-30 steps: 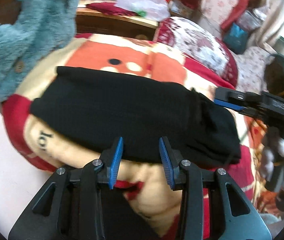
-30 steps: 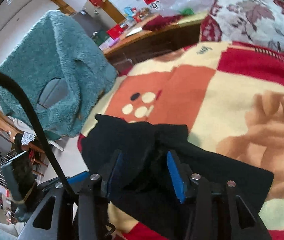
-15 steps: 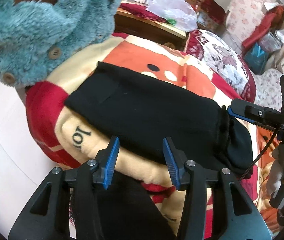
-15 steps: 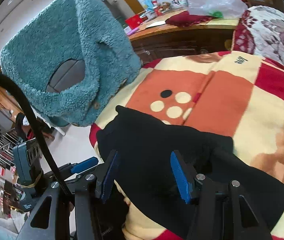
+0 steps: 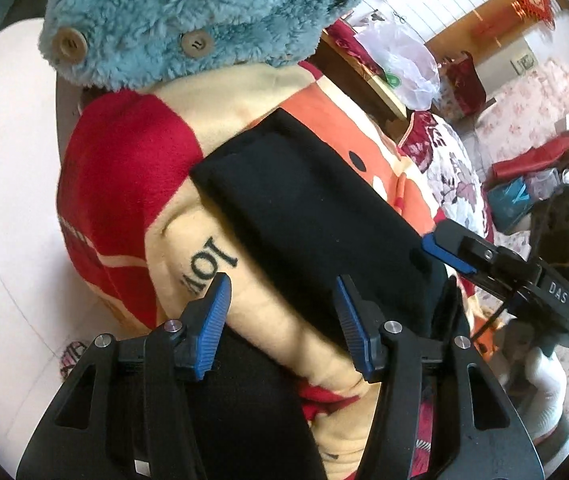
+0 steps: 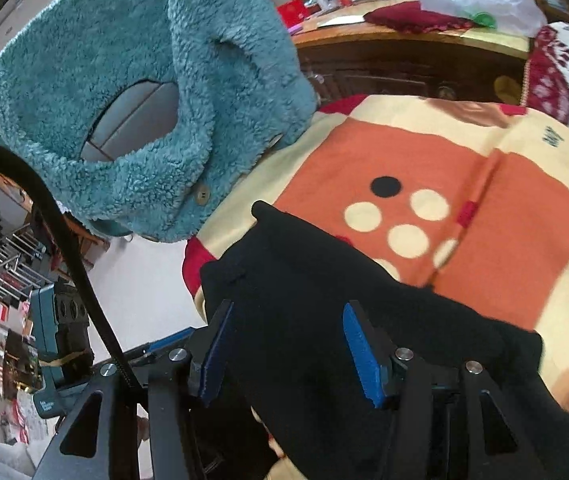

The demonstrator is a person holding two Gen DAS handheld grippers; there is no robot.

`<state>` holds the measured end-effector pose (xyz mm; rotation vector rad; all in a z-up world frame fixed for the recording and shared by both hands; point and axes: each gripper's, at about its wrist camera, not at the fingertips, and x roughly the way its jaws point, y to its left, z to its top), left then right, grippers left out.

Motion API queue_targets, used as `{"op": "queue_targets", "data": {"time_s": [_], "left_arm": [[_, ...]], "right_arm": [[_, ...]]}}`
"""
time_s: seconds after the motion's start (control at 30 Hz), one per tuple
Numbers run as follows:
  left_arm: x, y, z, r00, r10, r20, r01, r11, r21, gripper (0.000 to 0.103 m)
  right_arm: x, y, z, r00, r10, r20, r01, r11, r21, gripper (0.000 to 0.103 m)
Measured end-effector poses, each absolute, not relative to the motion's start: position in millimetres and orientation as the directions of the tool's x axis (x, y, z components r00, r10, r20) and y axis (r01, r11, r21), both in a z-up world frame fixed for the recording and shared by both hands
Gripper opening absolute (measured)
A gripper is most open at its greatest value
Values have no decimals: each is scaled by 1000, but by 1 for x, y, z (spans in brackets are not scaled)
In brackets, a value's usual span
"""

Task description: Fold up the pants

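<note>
The black pants [image 5: 316, 216] lie folded into a long flat bundle on a red, cream and orange blanket [image 5: 132, 168]. They also show in the right wrist view [image 6: 324, 296]. My left gripper [image 5: 280, 320] is open and empty, at the near edge of the pants, over the blanket's hanging fold. My right gripper [image 6: 284, 344] is open and empty, just above the pants' near end. In the left wrist view the right gripper [image 5: 496, 264] hovers at the pants' right end.
A teal fleece jacket [image 6: 132, 92] hangs over a chair at the blanket's far left corner. A wooden cabinet [image 6: 404, 60] with a plastic bag stands behind the bed. A floral quilt [image 5: 452, 168] lies further back. Pale floor [image 5: 0, 240] lies left of the bed.
Both grippers have pulled back from the pants and swung left toward the jacket. The right gripper's jaws, which straddled a bunched fold of the pants, have widened and are free of it.
</note>
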<state>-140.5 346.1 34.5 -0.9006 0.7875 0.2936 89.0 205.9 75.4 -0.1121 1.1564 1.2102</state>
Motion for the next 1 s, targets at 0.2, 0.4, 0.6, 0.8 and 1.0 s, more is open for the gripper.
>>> {"op": "queue_targets", "data": {"time_s": [0.2,0.4,0.6,0.8,1.0], "left_arm": [[-136,359,24,704,-106,-702,-551,542,-634,53],[-131,364,23,718,-97,-690,-540,548,-639,53],[-124,367,22,733,-95,-674,-531,541,-653,55],[-121,364,24,730,-83,-678,-536,547,-643,60],[-112,360,26,727,-47,-685,-546,567,-617,62]], "right_arm": [[96,248,68,-134,635,-761,-805,378,457,62],[102,300,61,-150,583,-799,-869,308,388,62],[103,350,39,-181,492,-851,-912,241,333,62],[110,366,20,-247,499,-830,-877,250,411,60],[104,360,16,-225,539,-812,-892,221,394,26]]}}
